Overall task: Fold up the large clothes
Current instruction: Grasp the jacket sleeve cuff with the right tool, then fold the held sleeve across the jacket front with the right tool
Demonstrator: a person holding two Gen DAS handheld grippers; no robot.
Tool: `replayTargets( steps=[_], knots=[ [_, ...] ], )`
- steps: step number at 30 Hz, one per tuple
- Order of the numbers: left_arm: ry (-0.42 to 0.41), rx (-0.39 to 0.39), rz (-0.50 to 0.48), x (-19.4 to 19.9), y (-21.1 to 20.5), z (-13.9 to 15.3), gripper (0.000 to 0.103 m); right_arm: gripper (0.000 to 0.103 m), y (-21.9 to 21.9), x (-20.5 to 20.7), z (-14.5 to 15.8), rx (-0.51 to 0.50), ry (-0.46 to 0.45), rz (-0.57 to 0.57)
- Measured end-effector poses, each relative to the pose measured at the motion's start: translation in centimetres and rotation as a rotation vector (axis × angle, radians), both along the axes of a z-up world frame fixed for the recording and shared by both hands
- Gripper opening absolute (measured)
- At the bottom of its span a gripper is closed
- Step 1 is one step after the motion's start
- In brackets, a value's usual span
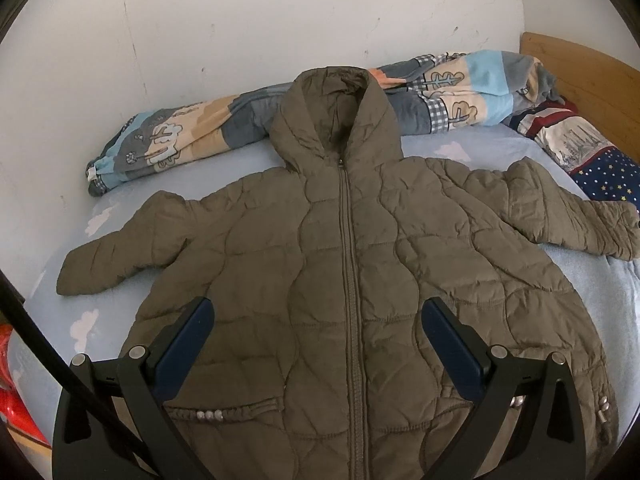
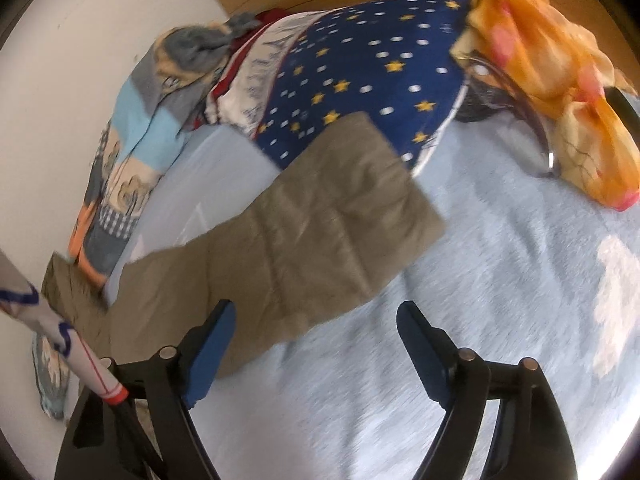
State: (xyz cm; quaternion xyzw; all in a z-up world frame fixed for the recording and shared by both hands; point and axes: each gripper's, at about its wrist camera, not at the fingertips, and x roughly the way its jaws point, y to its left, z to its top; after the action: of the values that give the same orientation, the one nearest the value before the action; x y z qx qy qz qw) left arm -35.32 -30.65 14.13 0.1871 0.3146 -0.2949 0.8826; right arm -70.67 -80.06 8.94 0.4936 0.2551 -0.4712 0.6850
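Note:
An olive quilted hooded jacket (image 1: pixel 344 264) lies face up and zipped on the pale blue bed sheet (image 1: pixel 472 152), both sleeves spread out. My left gripper (image 1: pixel 318 316) hovers open above the jacket's lower front, its blue pads either side of the zip with nothing between them. In the right wrist view the jacket's right sleeve (image 2: pixel 304 216) stretches across the sheet (image 2: pixel 500 248) toward the star-print pillow. My right gripper (image 2: pixel 316 324) is open just short of the sleeve's cuff end; its left pad overlaps the sleeve's edge and the right pad is over bare sheet. The picture is blurred.
A rolled patterned quilt (image 1: pixel 280 120) lies along the white wall behind the hood. A navy star-print pillow (image 2: pixel 368 68) and an orange cloth (image 2: pixel 560 80) sit by the wooden headboard (image 1: pixel 580 64). A red object (image 1: pixel 16 392) is at the bed's left edge.

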Motion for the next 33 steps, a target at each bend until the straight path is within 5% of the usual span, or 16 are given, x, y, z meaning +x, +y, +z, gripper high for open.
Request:
replayTargets(
  steps=[13, 21, 23, 33],
  knots=[
    [0.122, 0.031, 0.067, 3.0, 0.2, -2.2, 0.103, 0.079, -4.0, -4.6, -2.7, 0.057, -0.105, -0.144],
    [0.126, 0.063, 0.056, 3.1, -0.3, -3.0, 0.103, 0.042, -5.4, -4.5, -5.6, 0.100, -0.149, -0.161],
    [0.120, 0.064, 0.052, 3.0, -0.4, -2.9, 0.103, 0.021, -5.2, -4.3, -4.5, 0.071, -0.138, -0.166],
    [0.094, 0.031, 0.054, 2.7, 0.6, -1.6, 0.103, 0.015, -1.7, 1.1, 8.4, -0.201, -0.216, -0.072]
  ],
)
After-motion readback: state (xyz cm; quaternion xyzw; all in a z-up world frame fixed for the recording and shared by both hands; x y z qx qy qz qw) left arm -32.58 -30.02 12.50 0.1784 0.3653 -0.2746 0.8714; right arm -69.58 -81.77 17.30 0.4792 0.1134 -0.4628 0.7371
